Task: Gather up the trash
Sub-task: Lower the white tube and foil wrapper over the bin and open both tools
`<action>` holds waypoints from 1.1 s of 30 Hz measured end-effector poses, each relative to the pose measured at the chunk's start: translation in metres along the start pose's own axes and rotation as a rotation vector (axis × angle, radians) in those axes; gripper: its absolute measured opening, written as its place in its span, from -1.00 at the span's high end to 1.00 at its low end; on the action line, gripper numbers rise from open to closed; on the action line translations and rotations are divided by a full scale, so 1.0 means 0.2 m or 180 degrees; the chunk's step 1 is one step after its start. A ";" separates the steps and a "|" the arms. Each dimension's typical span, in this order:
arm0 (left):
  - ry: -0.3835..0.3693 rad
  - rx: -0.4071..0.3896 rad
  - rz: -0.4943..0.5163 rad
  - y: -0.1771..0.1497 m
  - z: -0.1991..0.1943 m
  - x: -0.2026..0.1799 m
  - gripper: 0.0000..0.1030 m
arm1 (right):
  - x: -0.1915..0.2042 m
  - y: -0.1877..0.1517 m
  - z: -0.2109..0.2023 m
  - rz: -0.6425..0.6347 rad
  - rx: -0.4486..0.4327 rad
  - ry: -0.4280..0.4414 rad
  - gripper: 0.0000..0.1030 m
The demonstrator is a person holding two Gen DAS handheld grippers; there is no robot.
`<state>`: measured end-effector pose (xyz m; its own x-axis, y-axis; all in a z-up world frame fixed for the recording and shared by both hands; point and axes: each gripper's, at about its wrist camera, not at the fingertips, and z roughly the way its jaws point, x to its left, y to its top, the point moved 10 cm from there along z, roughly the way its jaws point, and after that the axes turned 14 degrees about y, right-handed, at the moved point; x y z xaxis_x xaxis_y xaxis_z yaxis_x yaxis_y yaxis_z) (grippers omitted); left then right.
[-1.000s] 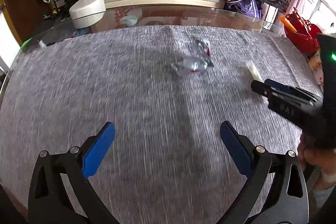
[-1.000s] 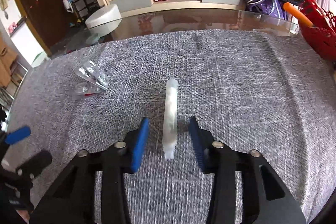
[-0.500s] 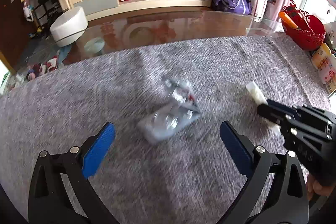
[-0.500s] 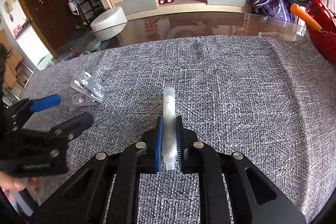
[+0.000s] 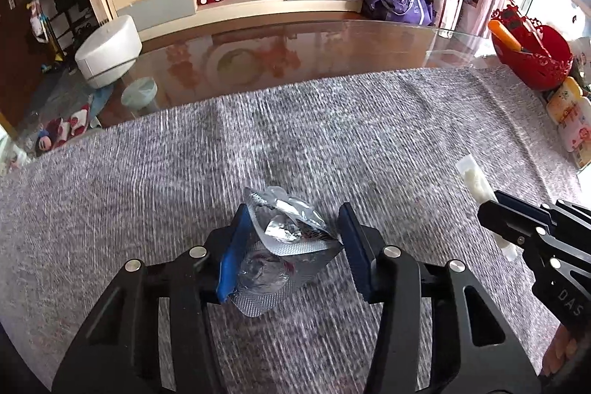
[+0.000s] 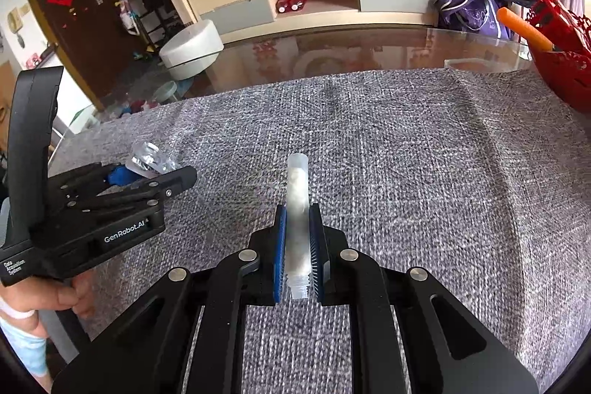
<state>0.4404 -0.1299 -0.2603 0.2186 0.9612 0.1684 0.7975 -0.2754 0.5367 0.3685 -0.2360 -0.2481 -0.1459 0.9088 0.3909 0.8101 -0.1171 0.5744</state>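
Your right gripper is clamped on the plastic tube; your left gripper has just been closing around the crumpled blister pack. Both still need binning.

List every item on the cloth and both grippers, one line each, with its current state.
left gripper: jaws just closing around the blister pack, pads touching its edges
blister pack: crumpled, foil torn, lying on the cloth between the left pads
right gripper: shut on the tube
tube: translucent white, clamped near its threaded end, capless
grey cloth: spread flat over the glass table
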 end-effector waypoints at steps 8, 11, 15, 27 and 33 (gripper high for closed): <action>-0.0064 0.0056 -0.0187 -0.16 -0.20 0.05 0.52 | 0.11 -0.09 -0.16 -0.0030 -0.0040 0.0046 0.74; -0.0058 0.0030 -0.0185 -0.23 -0.30 0.07 0.52 | 0.16 -0.14 -0.23 -0.0041 -0.0061 0.0058 0.74; -0.0072 -0.0018 -0.0229 -0.34 -0.45 0.07 0.52 | 0.22 -0.23 -0.34 -0.0062 -0.0087 0.0064 0.74; -0.0143 -0.0197 -0.0173 -0.69 -0.90 -0.01 0.52 | 0.34 -0.55 -0.65 -0.0080 -0.0137 0.0082 0.74; -0.0107 -0.0340 -0.0049 -0.88 -1.07 -0.06 0.52 | 0.37 -0.71 -0.76 -0.0149 -0.0124 0.0104 0.74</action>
<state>0.1766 -0.0963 -0.1797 0.2268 0.9649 0.1327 0.7369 -0.2591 0.6244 0.1566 -0.2120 -0.1914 -0.2022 0.9002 0.3858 0.7793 -0.0907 0.6200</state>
